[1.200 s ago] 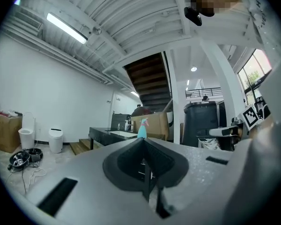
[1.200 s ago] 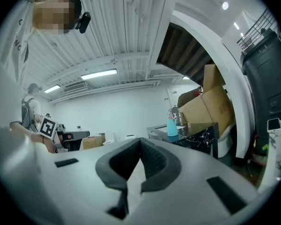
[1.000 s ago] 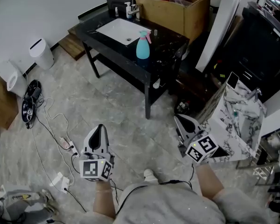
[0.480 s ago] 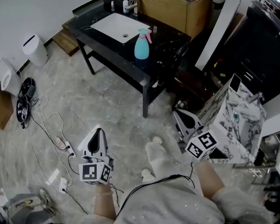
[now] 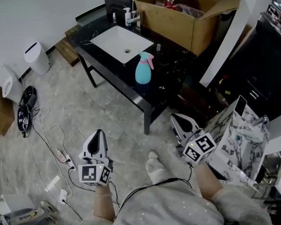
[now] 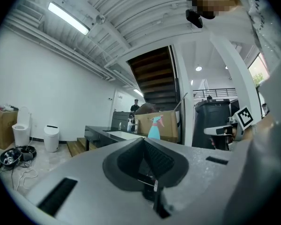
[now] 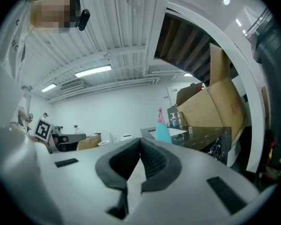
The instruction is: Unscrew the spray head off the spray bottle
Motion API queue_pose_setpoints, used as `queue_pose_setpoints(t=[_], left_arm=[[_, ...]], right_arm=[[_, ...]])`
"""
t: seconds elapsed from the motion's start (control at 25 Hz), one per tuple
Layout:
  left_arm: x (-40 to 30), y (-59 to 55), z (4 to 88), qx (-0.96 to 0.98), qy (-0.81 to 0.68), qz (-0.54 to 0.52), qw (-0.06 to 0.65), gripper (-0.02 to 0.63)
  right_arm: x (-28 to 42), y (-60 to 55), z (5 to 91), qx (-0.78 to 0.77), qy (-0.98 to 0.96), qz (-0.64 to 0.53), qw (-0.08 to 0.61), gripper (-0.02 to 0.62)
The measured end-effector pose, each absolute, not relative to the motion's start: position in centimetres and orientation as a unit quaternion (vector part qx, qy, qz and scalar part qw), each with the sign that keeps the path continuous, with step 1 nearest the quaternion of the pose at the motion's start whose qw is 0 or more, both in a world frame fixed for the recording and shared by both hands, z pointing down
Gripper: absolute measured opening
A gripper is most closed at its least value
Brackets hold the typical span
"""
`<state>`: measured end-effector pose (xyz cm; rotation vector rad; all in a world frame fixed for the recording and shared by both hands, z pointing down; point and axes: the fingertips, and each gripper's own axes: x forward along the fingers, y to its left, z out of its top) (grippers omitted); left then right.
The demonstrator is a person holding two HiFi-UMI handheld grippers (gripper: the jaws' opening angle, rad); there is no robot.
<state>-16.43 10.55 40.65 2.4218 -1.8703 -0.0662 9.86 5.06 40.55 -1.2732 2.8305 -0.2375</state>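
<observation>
Teal spray bottle (image 5: pixel 143 71) with pink spray head (image 5: pixel 148 58) stands upright on the black bench (image 5: pixel 113 74), well beyond the left gripper (image 5: pixel 99 133) and right gripper (image 5: pixel 174 119), whose fingers are pressed together, empty.

Grey marbled floor (image 5: pixel 122 125); black worktop (image 5: pixel 154 92) with inset white basin (image 5: pixel 121 42) ahead of the left tool (image 5: pixel 99 134); open cardboard box (image 5: pixel 178 27) beyond; white wall (image 5: pixel 33 8) and loose cables (image 5: pixel 43 121) to its left; ceiling strip light (image 6: pixel 68 18) overhead.

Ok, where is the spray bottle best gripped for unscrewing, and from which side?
Probably the spray bottle by its wide lower body, coming level from the table's near edge, since it stands upright close to it, leaving the spray head free to twist.
</observation>
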Motion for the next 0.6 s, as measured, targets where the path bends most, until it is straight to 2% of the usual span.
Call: queue_pose_setpoints(t=[0.6], left_arm=[[-11.2,-2.6,42.7,0.823,-0.564,0.000,0.060,0.006]], right_arm=[[9.1,-8.0,40.2,-0.360,0.931,-0.061,-0.001,0.005]])
